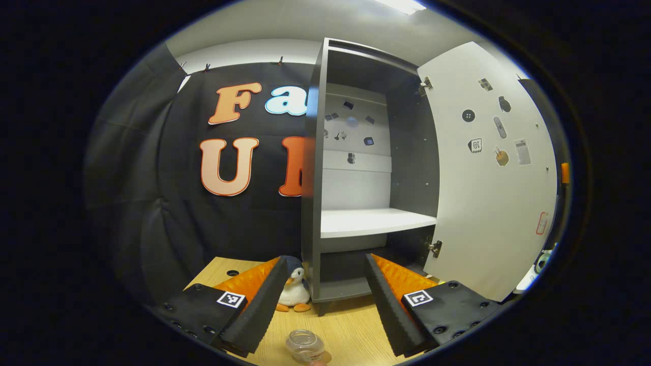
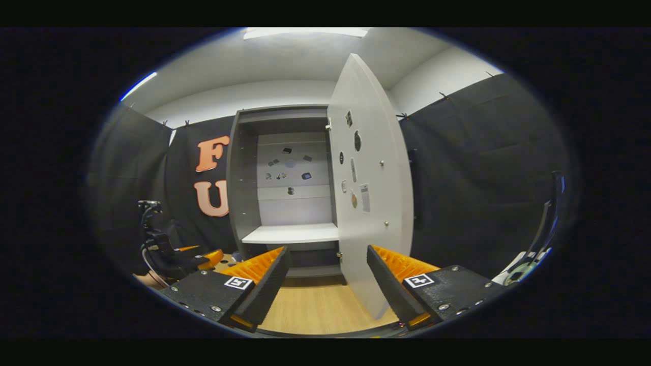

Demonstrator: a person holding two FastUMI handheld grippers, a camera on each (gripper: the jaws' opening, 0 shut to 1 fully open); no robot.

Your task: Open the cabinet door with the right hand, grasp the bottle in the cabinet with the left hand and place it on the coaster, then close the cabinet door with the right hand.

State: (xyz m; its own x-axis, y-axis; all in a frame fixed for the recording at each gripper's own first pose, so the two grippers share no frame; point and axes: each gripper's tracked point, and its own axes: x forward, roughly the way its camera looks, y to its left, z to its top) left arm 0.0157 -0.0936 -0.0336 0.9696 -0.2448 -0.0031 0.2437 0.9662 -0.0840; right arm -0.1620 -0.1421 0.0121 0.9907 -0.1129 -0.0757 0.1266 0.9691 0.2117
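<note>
Cabinet, tall, grey, with white shelf (image 1: pixel 376 222) bare, stands on the pale wooden desk (image 1: pixel 351 325), its white door (image 1: pixel 488 173) swung wide. Judging by this, only closing remains: the right gripper (image 2: pixel 325 284), jaws wide and empty, must push the door's edge. Left gripper (image 1: pixel 323 305), jaws wide, hovers above the clear plastic bottle (image 1: pixel 305 345) on the desk. A toy penguin (image 1: pixel 294 290) sits beside the cabinet, clear of the door.

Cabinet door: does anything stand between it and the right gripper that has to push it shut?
Nothing visible does. In the right gripper view the open cabinet door stands just ahead of the right gripper, whose fingers are spread, with just the wooden table showing between them.
</note>
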